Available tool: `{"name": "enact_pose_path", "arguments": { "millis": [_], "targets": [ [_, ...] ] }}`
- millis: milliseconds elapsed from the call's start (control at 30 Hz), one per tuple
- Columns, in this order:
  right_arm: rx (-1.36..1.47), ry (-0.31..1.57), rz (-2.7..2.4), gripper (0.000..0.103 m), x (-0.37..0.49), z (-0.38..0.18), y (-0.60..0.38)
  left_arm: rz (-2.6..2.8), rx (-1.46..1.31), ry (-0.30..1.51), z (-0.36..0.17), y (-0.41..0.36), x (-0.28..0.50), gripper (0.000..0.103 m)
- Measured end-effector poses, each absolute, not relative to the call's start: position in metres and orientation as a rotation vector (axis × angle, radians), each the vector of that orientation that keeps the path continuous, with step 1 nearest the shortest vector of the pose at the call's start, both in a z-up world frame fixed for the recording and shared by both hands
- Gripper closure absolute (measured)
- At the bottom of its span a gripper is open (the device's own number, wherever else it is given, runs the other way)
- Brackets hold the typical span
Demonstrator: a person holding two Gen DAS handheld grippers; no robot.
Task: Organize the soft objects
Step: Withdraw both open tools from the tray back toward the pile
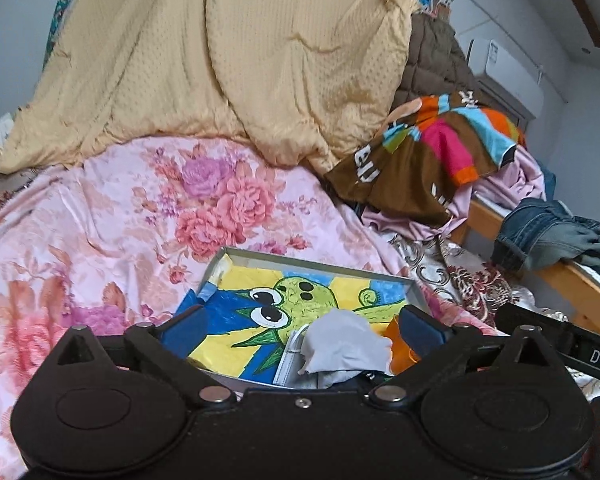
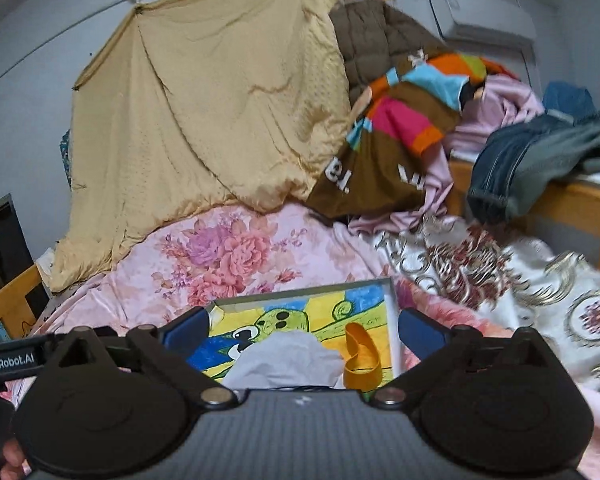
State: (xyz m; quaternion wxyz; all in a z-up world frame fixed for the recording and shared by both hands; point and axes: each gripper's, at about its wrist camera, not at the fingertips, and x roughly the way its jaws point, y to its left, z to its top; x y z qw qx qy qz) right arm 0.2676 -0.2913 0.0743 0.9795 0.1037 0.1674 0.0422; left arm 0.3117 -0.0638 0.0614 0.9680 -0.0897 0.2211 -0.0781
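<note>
1. Nearest the left wrist camera, the left gripper (image 1: 302, 326) holds its blue pads wide apart with nothing pinched between them; it hangs above the tray, so it looks free for a fresh pick.
2. Just beyond those pads lies a shallow tray (image 1: 414, 290) painted with a green cartoon creature, resting on the floral bedspread (image 1: 112, 216). A crumpled grey cloth (image 1: 342, 344) sits loose in its near end, beside something white and an orange ribbon (image 1: 398, 344) that is partly hidden by the right-hand pad. I judge the tray to be the collecting place for the soft items.
3. Farther back, a tan quilt (image 1: 228, 60) hangs like a curtain, and a striped colourful garment (image 1: 432, 152) lies on the heap at the far corner, near jeans (image 1: 540, 232) slung over the wooden bed rail (image 1: 580, 292).
4. From the right wrist view, the right gripper (image 2: 302, 330) likewise has its jaws spread and empty, poised over the same tray (image 2: 392, 312).
5. Here the grey cloth (image 2: 288, 356) rests against the near edge, and the orange ribbon (image 2: 360, 356) stands looped beside it, untouched by either pad.
6. Unsorted clothing remains well apart from the tray: the striped garment (image 2: 404, 132) and jeans (image 2: 516, 160). Much of the tidying seems still ahead.
</note>
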Motion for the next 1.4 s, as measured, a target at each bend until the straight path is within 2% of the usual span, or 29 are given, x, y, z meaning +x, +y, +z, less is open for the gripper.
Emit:
{"name": "enact_pose_path", "arguments": {
  "millis": [733,1400],
  "targets": [
    [0.135,0.241,0.039,0.000,0.138,0.049,-0.265,-0.169,-0.134,0.437,0.039,-0.027,0.183,0.001],
    [0.205,0.468,0.154,0.000,0.124,0.003,-0.248,-0.172,-0.038,0.544,-0.023,0.005,0.160,0.001]
  ]
}}
